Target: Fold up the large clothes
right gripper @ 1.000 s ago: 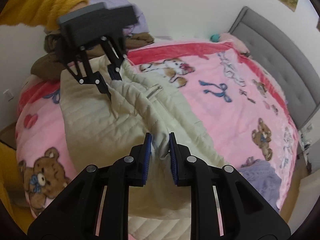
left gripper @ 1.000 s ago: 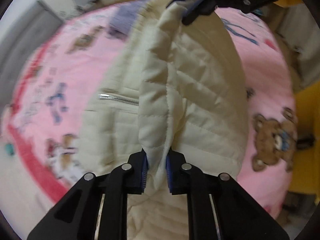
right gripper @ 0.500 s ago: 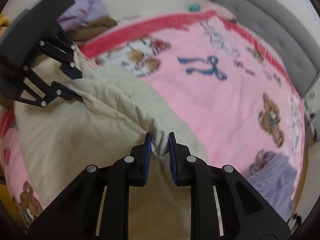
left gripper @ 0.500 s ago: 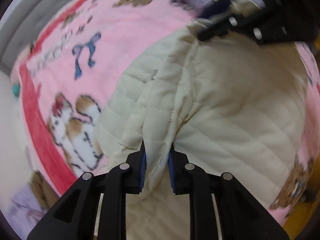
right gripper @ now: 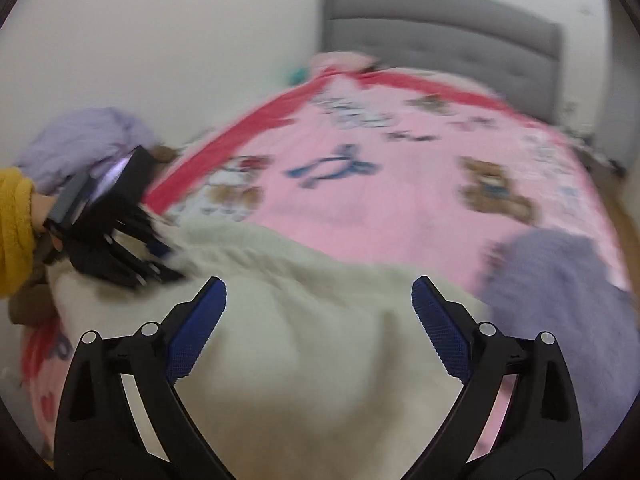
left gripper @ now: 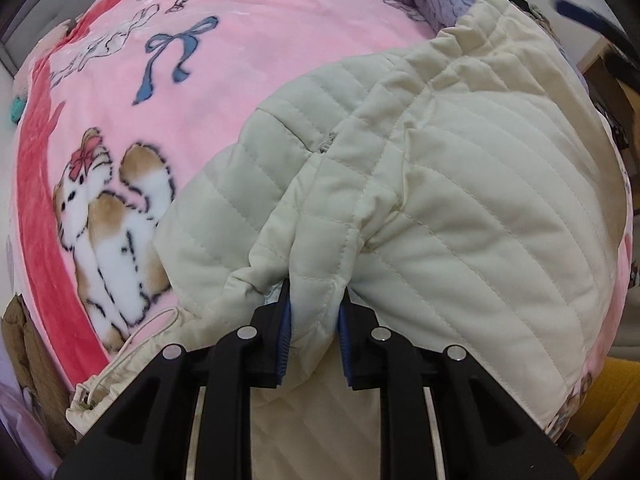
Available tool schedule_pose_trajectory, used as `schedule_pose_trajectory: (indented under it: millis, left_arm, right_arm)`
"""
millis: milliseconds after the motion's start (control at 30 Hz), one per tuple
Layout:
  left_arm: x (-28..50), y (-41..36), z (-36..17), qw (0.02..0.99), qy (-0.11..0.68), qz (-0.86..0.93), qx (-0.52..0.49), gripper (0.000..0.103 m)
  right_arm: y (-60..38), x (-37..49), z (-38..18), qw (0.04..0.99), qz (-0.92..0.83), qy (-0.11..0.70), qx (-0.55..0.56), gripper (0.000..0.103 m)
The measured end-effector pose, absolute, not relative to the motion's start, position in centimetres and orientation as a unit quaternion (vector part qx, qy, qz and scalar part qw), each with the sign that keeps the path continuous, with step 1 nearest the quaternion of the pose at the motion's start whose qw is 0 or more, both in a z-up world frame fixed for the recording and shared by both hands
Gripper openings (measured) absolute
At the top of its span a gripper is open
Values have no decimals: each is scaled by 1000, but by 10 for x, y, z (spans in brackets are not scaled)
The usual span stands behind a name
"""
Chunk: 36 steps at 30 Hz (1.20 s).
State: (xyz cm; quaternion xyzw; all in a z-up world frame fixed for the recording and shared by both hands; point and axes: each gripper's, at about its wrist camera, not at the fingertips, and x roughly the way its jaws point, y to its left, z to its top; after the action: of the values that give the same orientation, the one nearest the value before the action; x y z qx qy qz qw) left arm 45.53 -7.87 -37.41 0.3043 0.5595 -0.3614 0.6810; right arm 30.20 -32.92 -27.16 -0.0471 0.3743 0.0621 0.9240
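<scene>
Left wrist view: the left hand-held gripper (left gripper: 313, 334) pinches a fold of the cream quilted jacket (left gripper: 460, 216) lying on the bed (left gripper: 248, 60). The right hand-held gripper (right gripper: 319, 292), jaws just sprung wide with nothing gripped, hangs directly over the jacket, so the left is the one nearer.

We see a matt, quilted cream jacket (left gripper: 460, 208) on a plush pink fleece blanket (left gripper: 224, 80), beside a lilac knit garment (right gripper: 560, 292), matt black plastic gripper arms with ribbed blue pads (right gripper: 196, 332), and a grey upholstered headboard (right gripper: 440, 28).
</scene>
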Motion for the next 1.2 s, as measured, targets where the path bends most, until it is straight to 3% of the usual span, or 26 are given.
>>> schedule_pose_trajectory:
  millis: [33, 167, 267, 367, 500, 700, 900, 1067, 1100, 1200]
  left_arm:
    - [453, -80, -373, 682, 556, -360, 310, 21]
    - [450, -82, -372, 684, 550, -356, 320, 21]
    - [449, -81, -371, 686, 551, -353, 318, 22]
    - [446, -82, -371, 691, 546, -344, 325, 22]
    - [444, -83, -371, 693, 545, -338, 330, 22]
    - [439, -83, -363, 699, 525, -341, 346, 23]
    - [436, -84, -365, 692, 523, -354, 349, 25]
    - [433, -86, -368, 696, 511, -361, 352, 27]
    - [430, -83, -363, 703, 495, -365, 356, 30]
    - [423, -65, -342, 730, 465, -363, 346, 63]
  right_arm:
    - [-338, 296, -277, 917, 51, 391, -55, 90]
    - [-375, 289, -324, 866, 66, 496, -3, 66]
    - [-374, 295, -343, 856, 79, 511, -14, 63]
    - [-371, 302, -353, 841, 95, 532, 3, 23]
    - [-373, 296, -349, 843, 88, 530, -2, 6]
    - [-389, 266, -320, 865, 53, 499, -13, 4]
    - [-400, 265, -370, 840, 32, 541, 22, 6]
    - [-402, 265, -391, 839, 5, 540, 63, 16]
    - [-404, 263, -388, 841, 5, 535, 76, 16]
    - [-412, 253, -363, 854, 7, 510, 106, 23]
